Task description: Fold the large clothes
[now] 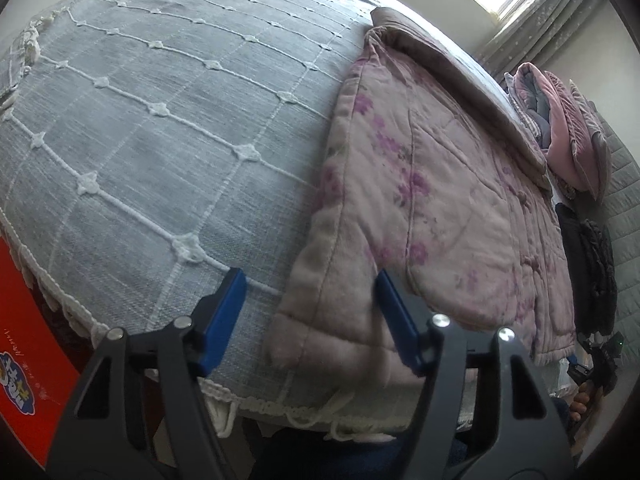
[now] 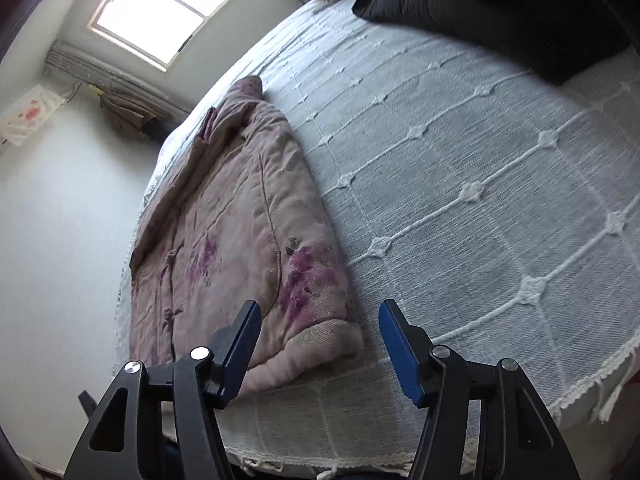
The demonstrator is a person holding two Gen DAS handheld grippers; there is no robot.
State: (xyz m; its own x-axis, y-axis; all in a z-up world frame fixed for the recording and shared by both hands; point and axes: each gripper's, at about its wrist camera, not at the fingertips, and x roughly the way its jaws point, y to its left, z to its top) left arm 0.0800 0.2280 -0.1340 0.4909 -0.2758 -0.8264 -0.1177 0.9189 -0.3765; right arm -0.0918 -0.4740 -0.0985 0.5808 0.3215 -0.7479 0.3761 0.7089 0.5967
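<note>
One floral padded jacket point(image 1: 432, 200) — two tools point(image 1: 310, 320), one bedspread point(image 1: 160, 120).

Daylight pours from the blown-out window point(image 2: 168, 12) — soft shadows, mild motion blur, strong fisheye bending and dark vignetted corners.

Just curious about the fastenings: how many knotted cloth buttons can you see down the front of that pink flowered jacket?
2 are clear in the right wrist view: one mid-front, one nearer the hem of the jacket. More near the collar may be hidden in folds.
</note>
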